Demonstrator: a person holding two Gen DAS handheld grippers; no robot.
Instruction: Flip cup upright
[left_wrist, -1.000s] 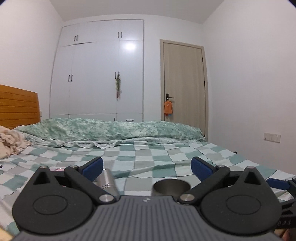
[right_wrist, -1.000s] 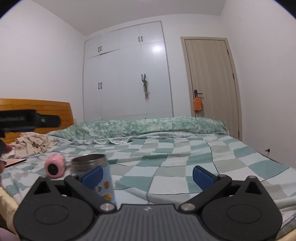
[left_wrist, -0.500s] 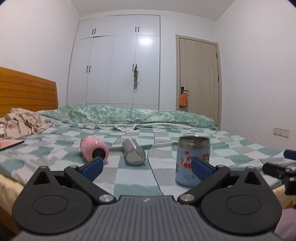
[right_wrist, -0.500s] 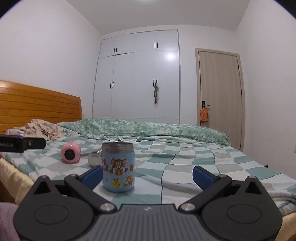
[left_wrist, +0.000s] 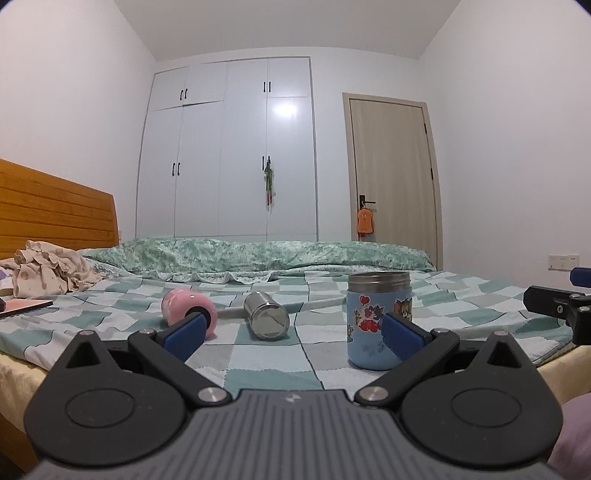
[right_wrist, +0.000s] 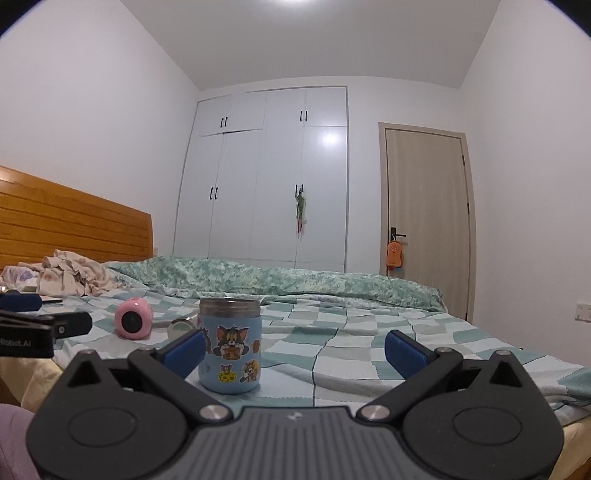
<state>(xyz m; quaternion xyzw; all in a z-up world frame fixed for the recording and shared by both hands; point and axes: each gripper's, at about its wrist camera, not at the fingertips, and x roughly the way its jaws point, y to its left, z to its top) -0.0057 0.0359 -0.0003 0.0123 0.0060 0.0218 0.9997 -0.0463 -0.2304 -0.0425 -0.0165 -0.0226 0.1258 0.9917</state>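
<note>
Cartoon-printed blue cup stands upright, steel rim up, near the bed's front edge at lower centre-left of the right wrist view, so the flip looks done; both grippers sit clear of it. Left gripper and right gripper show jaws spread wide, holding nothing; pink cup and steel cup lie on their sides further left.

Your blue cup (cartoon stickers, steel rim) stands upright on the bed, open mouth up. It sits just ahead of your right gripper, toward its left finger, untouched.
</note>
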